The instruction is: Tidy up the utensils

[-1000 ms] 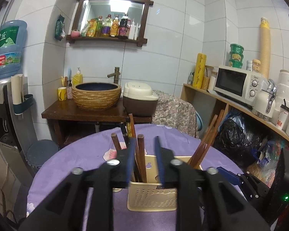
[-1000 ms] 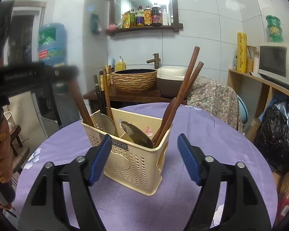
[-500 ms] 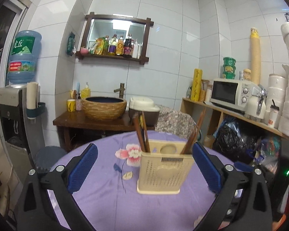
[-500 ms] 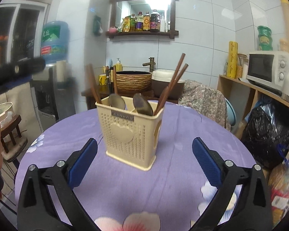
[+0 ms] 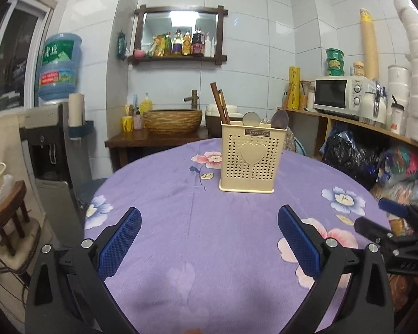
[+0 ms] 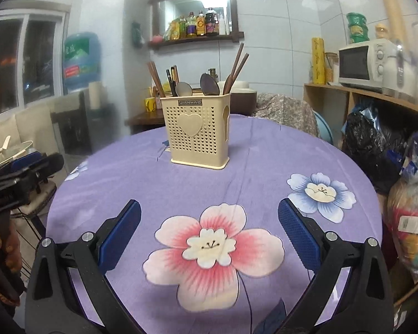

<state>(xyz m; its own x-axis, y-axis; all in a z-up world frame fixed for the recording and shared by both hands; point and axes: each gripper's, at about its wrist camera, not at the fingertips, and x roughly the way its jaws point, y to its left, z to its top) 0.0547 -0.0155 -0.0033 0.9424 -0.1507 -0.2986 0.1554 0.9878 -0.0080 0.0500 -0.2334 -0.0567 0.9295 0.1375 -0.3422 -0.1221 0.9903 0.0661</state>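
A cream perforated utensil holder (image 5: 250, 161) stands upright on the purple flowered tablecloth (image 5: 209, 236); it also shows in the right wrist view (image 6: 199, 132). It holds brown chopsticks (image 6: 237, 66), darker chopsticks (image 6: 156, 76) and two spoons (image 6: 209, 83). My left gripper (image 5: 209, 239) is open and empty, well back from the holder. My right gripper (image 6: 209, 233) is open and empty, over the near part of the table, also well back.
The round table's edge (image 6: 376, 194) drops off to the right, beside bags (image 6: 376, 144). A shelf with a microwave (image 5: 340, 94) stands at right. A water dispenser (image 5: 53, 139) and a stool (image 5: 8, 211) stand at left. A basin stand (image 5: 172, 119) is behind.
Both grippers have drawn back from the holder and opened wide. The left one was nearly shut around chopsticks over the holder a second ago and is now empty.
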